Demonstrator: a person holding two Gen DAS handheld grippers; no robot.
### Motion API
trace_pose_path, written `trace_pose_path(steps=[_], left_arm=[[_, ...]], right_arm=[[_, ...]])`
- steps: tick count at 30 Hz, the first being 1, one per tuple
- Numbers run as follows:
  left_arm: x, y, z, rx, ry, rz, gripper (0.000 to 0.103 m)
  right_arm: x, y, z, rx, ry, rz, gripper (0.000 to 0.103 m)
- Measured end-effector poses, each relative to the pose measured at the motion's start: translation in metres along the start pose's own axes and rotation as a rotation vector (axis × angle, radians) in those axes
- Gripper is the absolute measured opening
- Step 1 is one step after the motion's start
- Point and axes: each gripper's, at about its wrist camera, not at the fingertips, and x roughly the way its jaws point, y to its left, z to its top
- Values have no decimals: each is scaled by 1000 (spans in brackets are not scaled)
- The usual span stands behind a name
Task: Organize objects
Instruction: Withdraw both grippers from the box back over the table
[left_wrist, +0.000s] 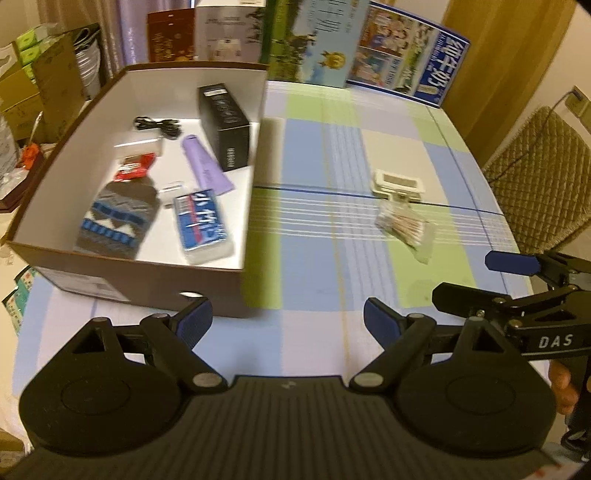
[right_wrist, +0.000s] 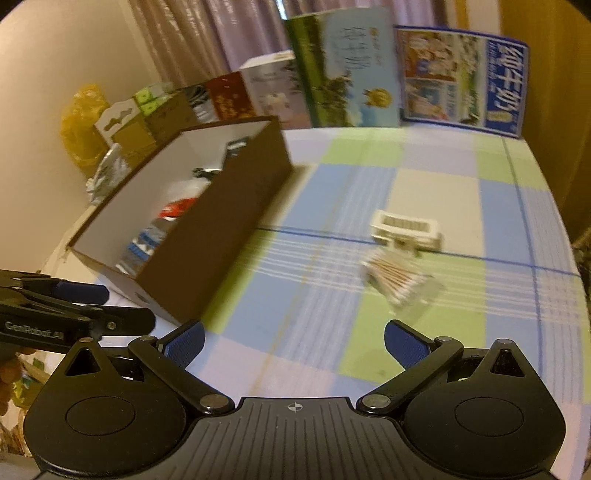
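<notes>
A brown box (left_wrist: 140, 288) with a white inside stands on the left of the table; it also shows in the right wrist view (right_wrist: 221, 221). In it lie a patterned sock (left_wrist: 118, 218), a blue packet (left_wrist: 201, 225), a purple tube (left_wrist: 207, 166), a black carton (left_wrist: 225, 125), a black cable (left_wrist: 159, 125) and a red item (left_wrist: 135, 166). On the cloth to the right lie a white clip-like item (left_wrist: 399, 182) (right_wrist: 406, 229) and a bag of cotton swabs (left_wrist: 402, 225) (right_wrist: 399, 280). My left gripper (left_wrist: 288, 325) is open and empty by the box's near corner. My right gripper (right_wrist: 293, 341) is open and empty, short of the swabs.
The table has a blue, green and white checked cloth (left_wrist: 325, 147). Printed cartons (left_wrist: 406, 55) stand along its far edge. A quilted chair (left_wrist: 543, 177) is at the right. Cardboard boxes and clutter (left_wrist: 37, 81) sit left of the table.
</notes>
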Motion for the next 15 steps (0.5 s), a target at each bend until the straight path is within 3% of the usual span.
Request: trace_pose_path(steps=[15], left_arm=[[48,-84,11,104,24,-73,87]], right_arm=[[-21,-82,-16,138,-12,-131,101]])
